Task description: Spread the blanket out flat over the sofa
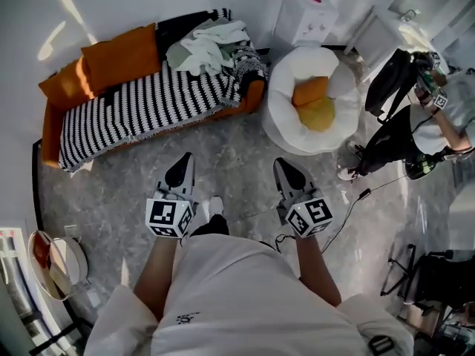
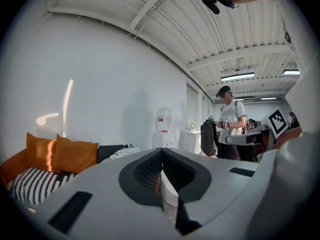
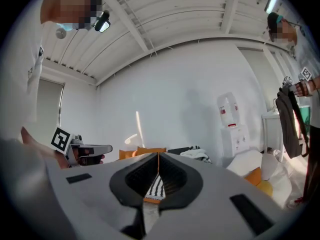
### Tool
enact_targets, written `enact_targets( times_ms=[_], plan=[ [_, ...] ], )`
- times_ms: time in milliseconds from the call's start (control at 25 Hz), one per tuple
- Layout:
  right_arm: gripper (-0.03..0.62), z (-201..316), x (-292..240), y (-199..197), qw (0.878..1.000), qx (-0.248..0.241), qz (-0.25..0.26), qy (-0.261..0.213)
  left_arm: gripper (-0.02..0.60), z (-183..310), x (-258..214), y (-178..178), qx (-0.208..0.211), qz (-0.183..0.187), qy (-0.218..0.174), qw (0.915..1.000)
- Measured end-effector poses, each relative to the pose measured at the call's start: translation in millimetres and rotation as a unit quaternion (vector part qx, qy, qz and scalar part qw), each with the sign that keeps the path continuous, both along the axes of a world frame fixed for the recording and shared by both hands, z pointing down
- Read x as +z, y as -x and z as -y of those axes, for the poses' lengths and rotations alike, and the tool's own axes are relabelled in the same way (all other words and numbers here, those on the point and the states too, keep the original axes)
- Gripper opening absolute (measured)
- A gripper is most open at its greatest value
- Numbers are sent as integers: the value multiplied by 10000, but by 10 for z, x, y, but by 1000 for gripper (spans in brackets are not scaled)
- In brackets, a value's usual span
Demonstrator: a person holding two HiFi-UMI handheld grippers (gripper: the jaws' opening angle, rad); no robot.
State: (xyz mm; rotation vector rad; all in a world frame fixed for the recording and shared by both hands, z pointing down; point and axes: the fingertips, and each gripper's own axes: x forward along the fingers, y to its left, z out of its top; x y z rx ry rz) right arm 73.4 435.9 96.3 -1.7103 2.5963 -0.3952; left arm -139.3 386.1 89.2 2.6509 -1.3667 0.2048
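DESK: How do the jaws stand?

PHOTOGRAPHER: Both pairs are pressed together with nothing between them. The ribbed pads of the left gripper (image 2: 161,159) meet in a single seam. The right gripper (image 3: 158,160) looks the same, with a sliver of distant stripes showing through the slot below its tips.

DESK: Where are they held?

PHOTOGRAPHER: Side by side in front of the person, over the grey marbled floor (image 1: 237,147). Both point toward the orange sofa (image 1: 49,132) and are well apart from it.

DESK: And the blanket?

PHOTOGRAPHER: The black-and-white striped blanket (image 1: 141,106) lies over the sofa's seat, its near edge hanging down the front. At the right end it is bunched up, with a pale crumpled cloth (image 1: 208,44) heaped on top. Two orange cushions (image 1: 119,56) lean against the backrest toward the left end.

DESK: Anything else in frame?

PHOTOGRAPHER: A round white pouf (image 1: 286,87) sits just beside the sofa's right end, with an orange-and-yellow cushion (image 1: 315,102) in its hollow. A white water dispenser (image 1: 306,17) stands against the wall behind it. At the right edge a second person (image 1: 434,121) stands holding a black backpack (image 1: 390,80).
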Motion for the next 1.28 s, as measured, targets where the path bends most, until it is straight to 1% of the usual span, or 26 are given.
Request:
enact_targets(
  times_ms=[240,440,640,800,1040,1280],
  plan=[
    [26,535,-26,234,9998,-49,-182,2,18,534,11,92,233,-85,31,9997],
    [26,840,-14,340,9995,0,-304,45,18,904,65,187,343,-109,71,9993],
    [26,1104,85,420,9994,76,-278,180,18,1174,125,314,395,-186,124,9990],
    [26,1287,84,548,9994,39,-284,218,18,1297,173,408,494,-138,187,9985],
    [26,1536,129,628,9992,-40,-307,264,18,1491,240,496,370,-213,270,9987],
    [25,1877,185,529,9993,-125,-185,301,18,1660,339,452,234,-272,425,9985]
  ],
)
